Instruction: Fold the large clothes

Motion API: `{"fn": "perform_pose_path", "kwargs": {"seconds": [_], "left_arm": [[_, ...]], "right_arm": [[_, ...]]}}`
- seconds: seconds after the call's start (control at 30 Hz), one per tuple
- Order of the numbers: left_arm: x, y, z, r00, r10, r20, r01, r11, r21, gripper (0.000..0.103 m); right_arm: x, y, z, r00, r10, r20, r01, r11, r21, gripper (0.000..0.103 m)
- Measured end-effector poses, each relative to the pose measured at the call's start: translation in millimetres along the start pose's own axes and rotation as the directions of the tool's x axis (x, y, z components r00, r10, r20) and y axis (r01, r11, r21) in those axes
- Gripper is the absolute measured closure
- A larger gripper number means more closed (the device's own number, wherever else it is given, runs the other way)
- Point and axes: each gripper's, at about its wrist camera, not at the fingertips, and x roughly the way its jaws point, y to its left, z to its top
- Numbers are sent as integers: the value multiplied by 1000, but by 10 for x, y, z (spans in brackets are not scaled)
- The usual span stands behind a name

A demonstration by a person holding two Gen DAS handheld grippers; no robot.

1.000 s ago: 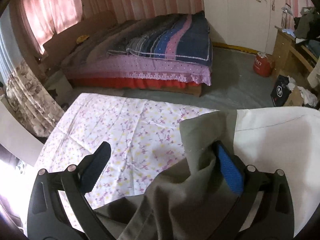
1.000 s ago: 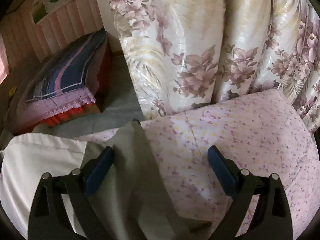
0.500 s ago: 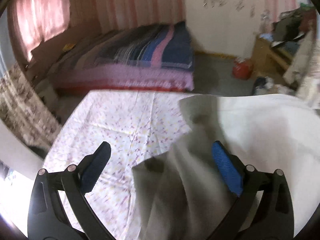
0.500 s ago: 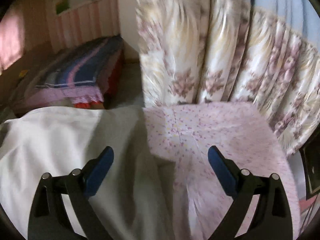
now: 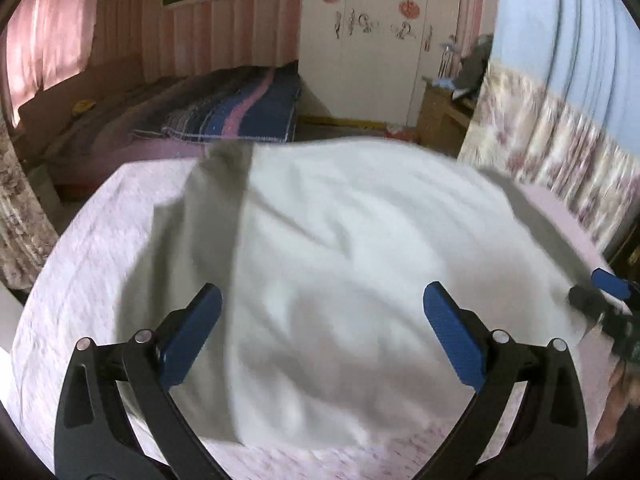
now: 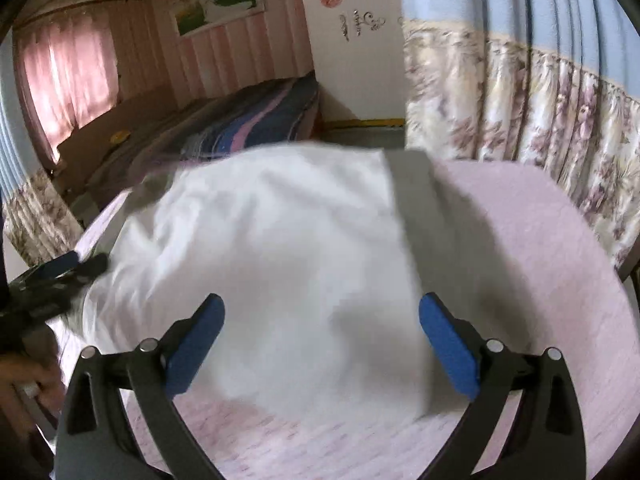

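A large white garment (image 5: 340, 248) with grey-olive side panels lies spread on the pink floral table cover (image 5: 80, 280). It also shows in the right wrist view (image 6: 280, 248), its grey panel on the right. My left gripper (image 5: 320, 336) is open and empty above the garment's near edge. My right gripper (image 6: 320, 340) is open and empty above the near edge too. Each gripper shows at the other view's side: the right gripper (image 5: 608, 300) and the left gripper (image 6: 60, 272). Both views are motion-blurred.
A bed (image 5: 224, 120) with a striped blanket stands behind the table. Floral curtains (image 6: 520, 120) hang at the right, close to the table edge. A white wardrobe (image 5: 380, 40) and a wooden desk (image 5: 440, 116) stand at the back.
Both grippers have pulled back and up from the garment. The garment, earlier close up against the fingers, now lies spread flat on the table in front of both.
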Motion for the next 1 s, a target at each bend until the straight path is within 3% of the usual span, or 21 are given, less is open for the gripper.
{"fn": "perform_pose_path", "kwargs": {"seconds": [0.1, 0.2, 0.37, 0.43, 0.53, 0.7, 0.87, 1.0], "left_arm": [[169, -61, -127, 998, 53, -45, -51, 997, 52, 3], [349, 154, -153, 988, 136, -75, -132, 989, 60, 3], [372, 897, -177, 969, 233, -79, -231, 972, 32, 3], [329, 1163, -206, 952, 294, -81, -293, 956, 24, 3], [136, 1528, -226, 974, 213, -74, -219, 972, -79, 3], [-176, 1518, -93, 983, 182, -3, -182, 980, -75, 3], [-348, 1061, 196, 992, 116, 57, -115, 993, -30, 3], [-234, 586, 371, 996, 80, 39, -81, 997, 21, 3]], "right_arm": [[215, 101, -131, 998, -36, -50, 33, 997, -63, 5], [298, -33, -99, 995, -75, -59, 70, 994, -83, 4], [254, -649, -67, 981, -173, -81, 173, 985, -8, 3], [181, -874, -66, 980, -180, -86, 183, 983, 23, 3], [-52, -1129, -32, 973, -221, -61, 223, 974, 42, 3], [-420, -1375, 125, 971, -239, 18, 238, 971, 21, 2], [-373, -1488, 289, 988, -154, 31, 153, 988, 32, 2], [-34, -1468, 352, 991, -131, -11, 131, 991, -5, 3]]}}
